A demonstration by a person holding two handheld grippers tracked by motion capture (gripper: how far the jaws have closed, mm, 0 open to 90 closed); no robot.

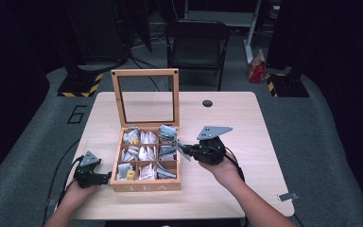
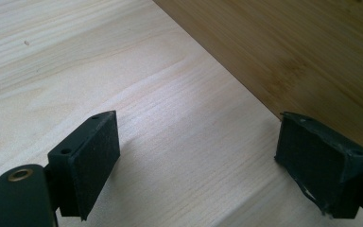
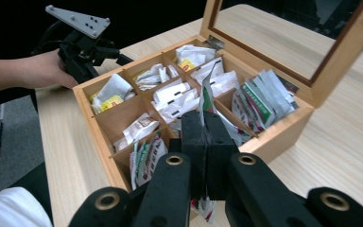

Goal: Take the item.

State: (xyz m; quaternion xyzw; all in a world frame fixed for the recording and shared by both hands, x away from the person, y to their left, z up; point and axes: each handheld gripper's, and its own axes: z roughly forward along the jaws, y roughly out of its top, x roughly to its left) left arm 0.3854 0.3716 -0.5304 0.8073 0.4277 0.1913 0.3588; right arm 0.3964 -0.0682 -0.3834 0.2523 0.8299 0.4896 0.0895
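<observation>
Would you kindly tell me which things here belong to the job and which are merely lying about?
In the job:
- tea box
- tea bag clamped in the right gripper
- left gripper, open beside the box

Lying about:
- black chair
- small metal clip
- round table hole

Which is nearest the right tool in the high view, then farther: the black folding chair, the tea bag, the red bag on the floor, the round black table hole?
From the right tool:
1. Tea bag, clamped in it.
2. Round black table hole, at the table's far edge.
3. Red bag, on the floor, far right.
4. Black folding chair, behind the table.
</observation>
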